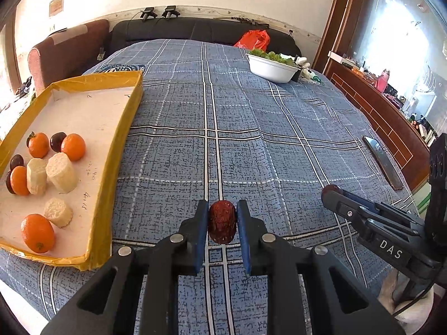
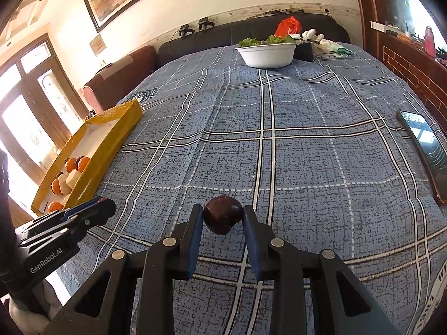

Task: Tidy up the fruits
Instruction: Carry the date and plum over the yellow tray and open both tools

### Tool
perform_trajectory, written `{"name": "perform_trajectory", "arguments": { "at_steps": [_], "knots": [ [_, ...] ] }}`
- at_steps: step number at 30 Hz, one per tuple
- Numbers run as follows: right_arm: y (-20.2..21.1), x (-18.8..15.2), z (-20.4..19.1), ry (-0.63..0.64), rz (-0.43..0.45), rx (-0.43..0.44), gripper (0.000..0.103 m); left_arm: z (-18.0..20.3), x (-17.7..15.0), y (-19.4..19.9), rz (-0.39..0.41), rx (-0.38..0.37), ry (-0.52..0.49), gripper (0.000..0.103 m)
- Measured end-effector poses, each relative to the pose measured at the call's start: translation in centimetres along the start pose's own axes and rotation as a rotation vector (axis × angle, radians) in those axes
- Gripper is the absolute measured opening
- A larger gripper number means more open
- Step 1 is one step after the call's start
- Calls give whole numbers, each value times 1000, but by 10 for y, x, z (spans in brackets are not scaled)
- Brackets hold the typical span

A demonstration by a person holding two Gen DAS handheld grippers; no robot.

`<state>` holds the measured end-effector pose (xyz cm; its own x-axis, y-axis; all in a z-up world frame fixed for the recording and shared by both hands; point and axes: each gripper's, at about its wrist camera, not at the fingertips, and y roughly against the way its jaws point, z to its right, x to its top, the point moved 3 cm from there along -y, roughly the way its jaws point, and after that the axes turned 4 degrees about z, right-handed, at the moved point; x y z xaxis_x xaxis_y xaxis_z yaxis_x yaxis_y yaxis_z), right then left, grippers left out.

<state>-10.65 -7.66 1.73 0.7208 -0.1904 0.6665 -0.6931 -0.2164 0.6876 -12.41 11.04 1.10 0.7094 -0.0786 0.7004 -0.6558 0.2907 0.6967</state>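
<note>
Tray [image 1: 111,184] sits at your left on the blue checked cloth [image 1: 251,139], already holding oranges [image 1: 73,146], pale cut chunks [image 1: 61,172] and dark round fruit [image 1: 57,141], all bunched at the near end; the far end is bare. Your left gripper [image 1: 222,217] is clamped on a red date [image 1: 222,224], lifted clear of the cloth, just right of the tray's near corner. The date's long axis runs along the fingers, pointing away from you, pads pinching its short sides. Carry it over the yellow rim with margin, lower it onto bare floor beside the pile, then release; it'll likely roll less if laid on its side. Your right gripper [image 2: 222,217] is closed on a dark plum [image 2: 222,218], roundish, no clear axis. Hold it off to the right until the left clears the tray.
</note>
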Motion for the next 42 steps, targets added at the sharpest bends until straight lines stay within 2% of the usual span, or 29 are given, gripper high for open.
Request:
{"name": "perform_trajectory", "arguments": {
  "at_steps": [8,18,28,34,42],
  "knots": [
    [22,6,-11,36,41,-8,32,-8,3,11,19,16,29,20],
    [27,7,-36,90,40,-5,32,-26,6,30,63,8,72,20],
    [43,15,-73,180,80,4,32,-73,15,65,149,31,175,20],
    [46,19,-106,252,95,36,32,-103,17,77,181,77,225,20],
    [30,23,-156,350,63,105,32,-159,14,85,203,195,302,20]
  ]
}}
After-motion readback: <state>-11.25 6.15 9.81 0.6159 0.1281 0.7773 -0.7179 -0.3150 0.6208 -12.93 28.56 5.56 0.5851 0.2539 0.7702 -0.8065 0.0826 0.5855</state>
